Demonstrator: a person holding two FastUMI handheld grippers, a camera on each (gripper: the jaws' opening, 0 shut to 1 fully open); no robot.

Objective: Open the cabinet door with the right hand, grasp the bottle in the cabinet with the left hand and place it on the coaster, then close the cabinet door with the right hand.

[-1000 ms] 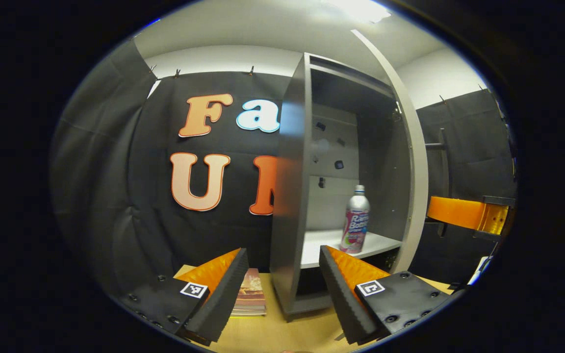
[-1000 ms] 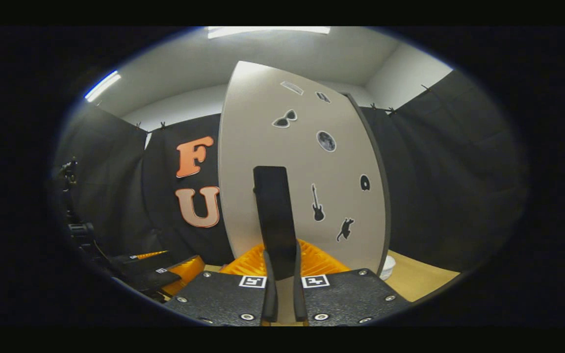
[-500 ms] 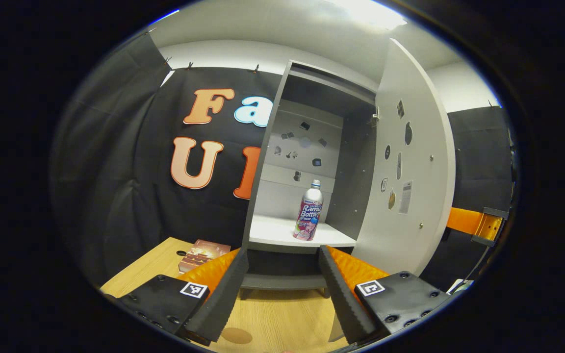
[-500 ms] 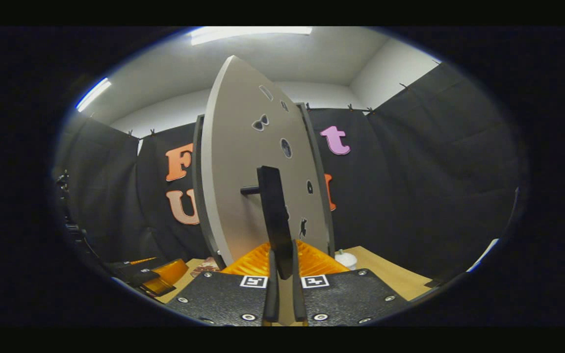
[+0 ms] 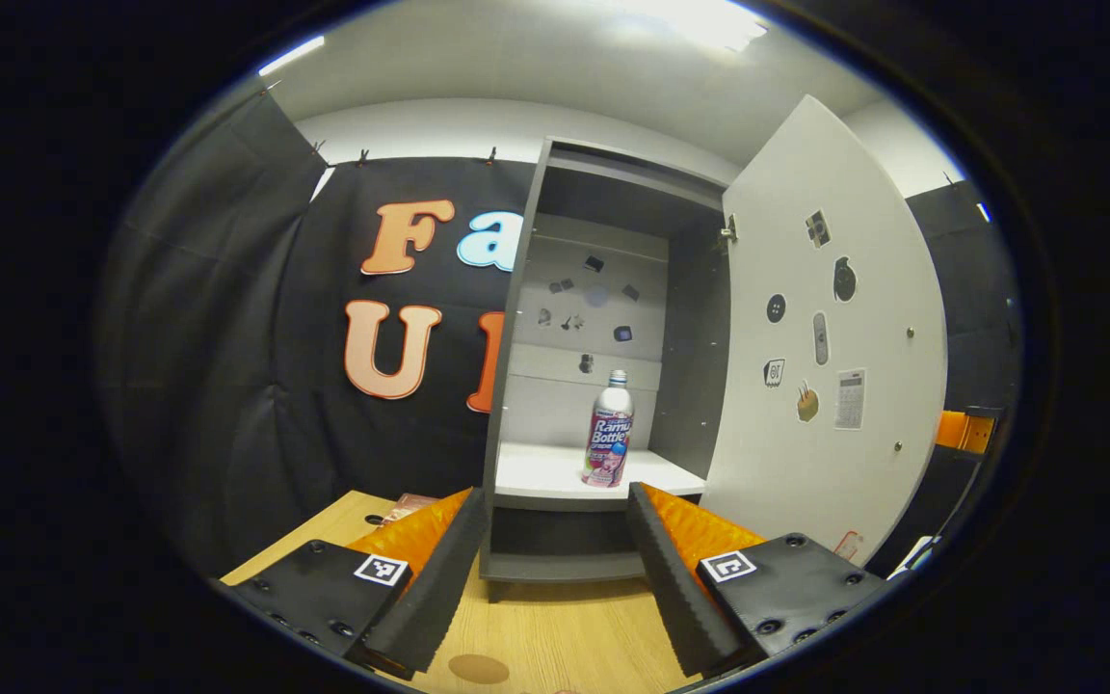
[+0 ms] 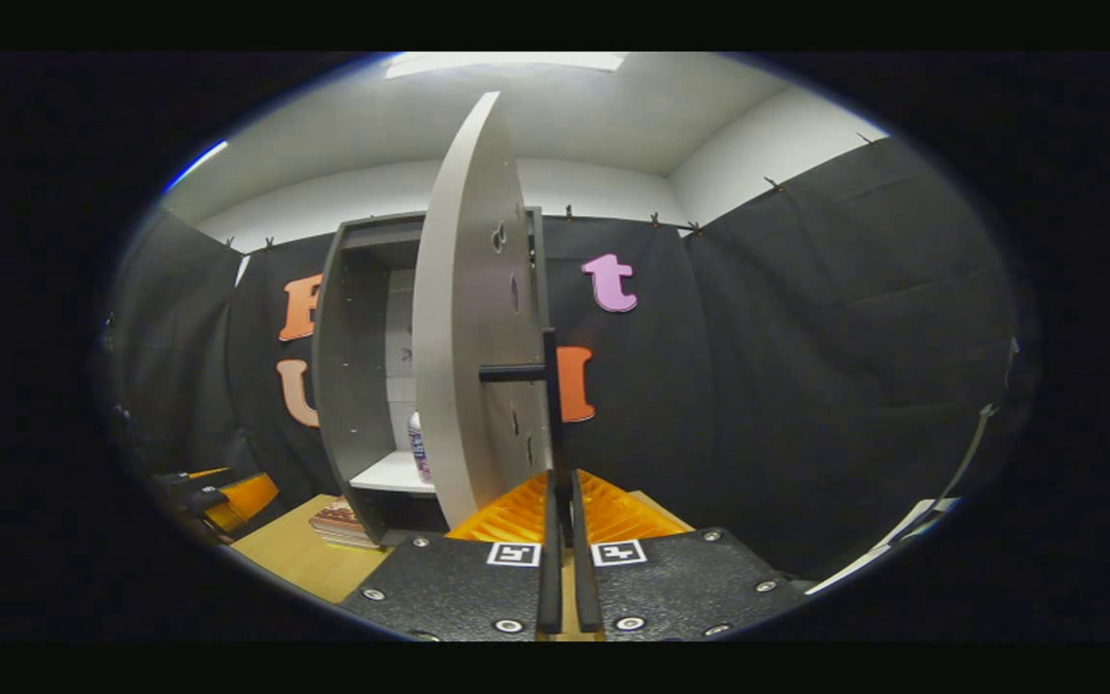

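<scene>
Metal bottle (image 5: 608, 431) stands shelved; left fingers (image 5: 439, 578) apart, right fingers (image 6: 549, 559) clamp flat door handle (image 6: 549, 405).

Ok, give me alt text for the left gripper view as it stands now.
A bottle stands upright on the shelf of an open cabinet, its door swung wide to the right. The left gripper, fingers apart, points at it from short of the shelf, above a wooden table.

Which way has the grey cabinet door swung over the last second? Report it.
Yes. The grey cabinet door has swung further open, away from the grey cabinet frame, baring the silver bottle on its shelf.
</scene>
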